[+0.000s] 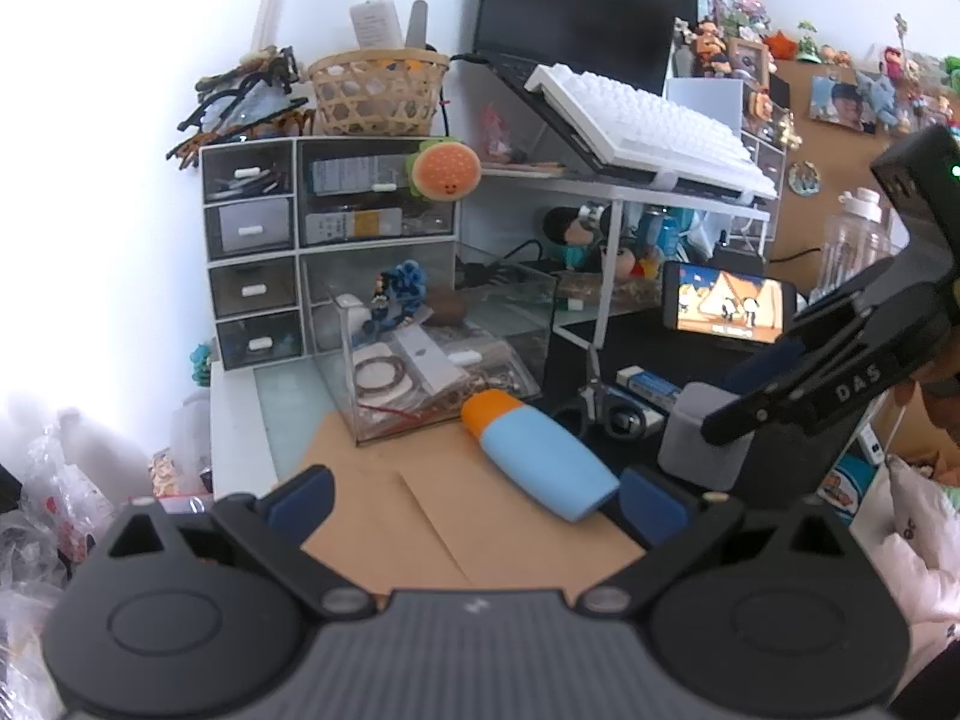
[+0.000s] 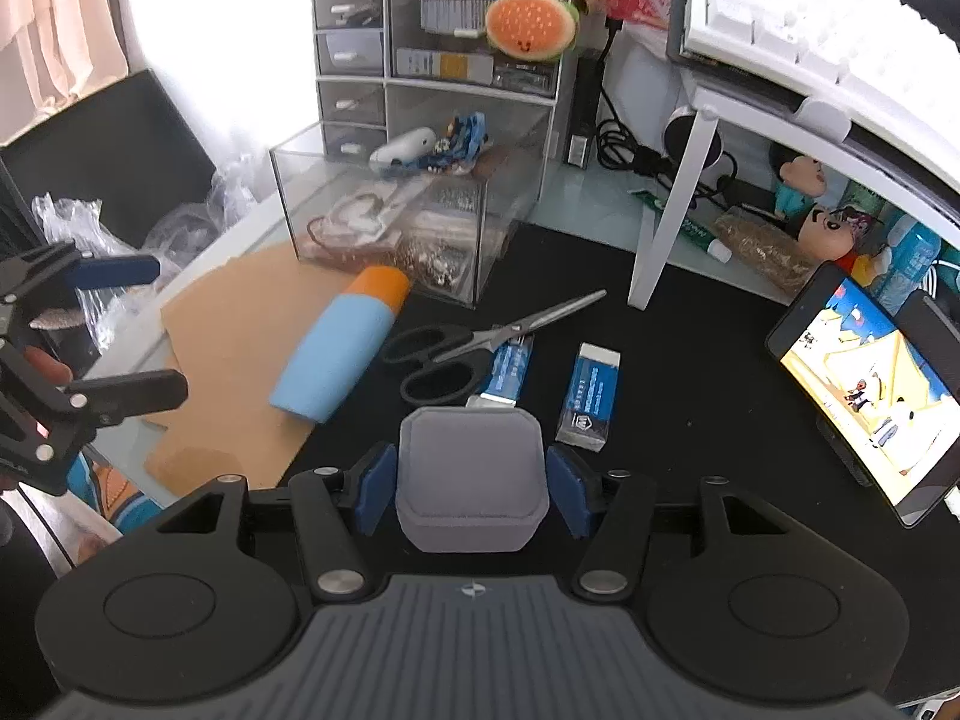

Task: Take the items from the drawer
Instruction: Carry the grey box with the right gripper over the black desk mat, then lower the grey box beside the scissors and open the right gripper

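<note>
The clear drawer point(image 1: 444, 360) is pulled out of the grey organizer point(image 1: 327, 246) and stands on the desk with small items inside; it also shows in the right wrist view point(image 2: 390, 216). A blue bottle with an orange cap point(image 1: 540, 453) lies in front of it point(image 2: 342, 351). My left gripper point(image 1: 474, 498) is open and empty, hovering above brown paper point(image 1: 420, 504) near the bottle. My right gripper point(image 2: 471, 480) sits around a grey velvet box point(image 2: 471, 474), its pads at the sides with slight gaps. The box also shows in the left wrist view point(image 1: 702, 441).
Black scissors point(image 2: 480, 339) and two erasers point(image 2: 591, 396) lie on the black mat. A phone point(image 2: 864, 384) playing a cartoon leans at the right. A white shelf leg point(image 2: 672, 204) stands behind. A basket point(image 1: 378, 90) tops the organizer. Plastic bags lie off the desk's left.
</note>
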Demonstrator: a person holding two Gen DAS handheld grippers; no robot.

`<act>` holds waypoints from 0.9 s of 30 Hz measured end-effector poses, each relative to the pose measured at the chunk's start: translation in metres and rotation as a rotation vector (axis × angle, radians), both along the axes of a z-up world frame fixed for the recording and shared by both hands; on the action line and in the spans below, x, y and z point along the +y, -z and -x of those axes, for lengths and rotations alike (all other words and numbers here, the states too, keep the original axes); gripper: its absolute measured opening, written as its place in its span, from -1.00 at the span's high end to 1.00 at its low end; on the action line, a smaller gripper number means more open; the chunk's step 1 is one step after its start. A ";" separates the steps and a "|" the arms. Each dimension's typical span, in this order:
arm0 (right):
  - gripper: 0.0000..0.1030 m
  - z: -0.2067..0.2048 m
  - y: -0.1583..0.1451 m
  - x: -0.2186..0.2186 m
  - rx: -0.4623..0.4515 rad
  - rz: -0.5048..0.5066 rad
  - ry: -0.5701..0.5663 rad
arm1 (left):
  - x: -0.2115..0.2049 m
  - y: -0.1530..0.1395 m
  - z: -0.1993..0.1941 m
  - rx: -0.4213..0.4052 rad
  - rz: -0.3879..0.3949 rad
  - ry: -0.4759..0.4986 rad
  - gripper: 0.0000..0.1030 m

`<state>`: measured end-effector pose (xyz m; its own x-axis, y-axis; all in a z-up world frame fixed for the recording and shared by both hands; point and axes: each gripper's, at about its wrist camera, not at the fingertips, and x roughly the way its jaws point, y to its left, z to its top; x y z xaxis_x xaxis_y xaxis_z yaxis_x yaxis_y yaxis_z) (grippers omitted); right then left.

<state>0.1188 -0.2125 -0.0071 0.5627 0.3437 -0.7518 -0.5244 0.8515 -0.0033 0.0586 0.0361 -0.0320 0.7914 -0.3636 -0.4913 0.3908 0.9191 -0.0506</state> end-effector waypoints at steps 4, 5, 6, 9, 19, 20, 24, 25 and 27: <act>-0.19 0.003 -0.004 0.000 -0.019 0.006 0.007 | 0.001 -0.001 0.001 -0.002 0.004 -0.003 -0.99; -0.19 0.004 -0.005 0.000 -0.024 0.009 0.009 | 0.001 -0.001 0.002 -0.002 0.003 -0.003 -0.99; -0.19 0.005 -0.006 0.001 -0.030 0.015 0.009 | 0.001 -0.001 0.002 -0.003 0.001 -0.002 -0.99; -0.22 0.008 -0.009 0.003 -0.052 0.021 0.019 | 0.001 -0.001 0.003 -0.005 -0.004 -0.003 -0.99; -0.43 0.014 -0.025 0.015 -0.126 -0.047 0.068 | 0.005 -0.002 0.003 -0.004 -0.008 -0.019 -1.00; -0.45 0.014 -0.027 0.018 -0.137 -0.056 0.065 | 0.005 -0.002 0.003 -0.004 -0.007 -0.022 -1.00; -0.49 0.017 -0.032 0.030 -0.185 -0.095 0.050 | 0.009 -0.002 0.003 -0.003 -0.003 -0.029 -1.00; -0.49 0.016 -0.034 0.033 -0.191 -0.106 0.054 | 0.010 -0.003 0.003 -0.003 0.000 -0.030 -1.00; -0.49 0.013 -0.035 0.039 -0.193 -0.120 0.058 | 0.013 -0.003 0.003 -0.002 0.005 -0.034 -1.00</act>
<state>0.1058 -0.1731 0.0275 0.7131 0.3874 -0.5842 -0.4743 0.8803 0.0048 0.0552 0.0493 -0.0287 0.8041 -0.3396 -0.4879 0.3599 0.9314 -0.0550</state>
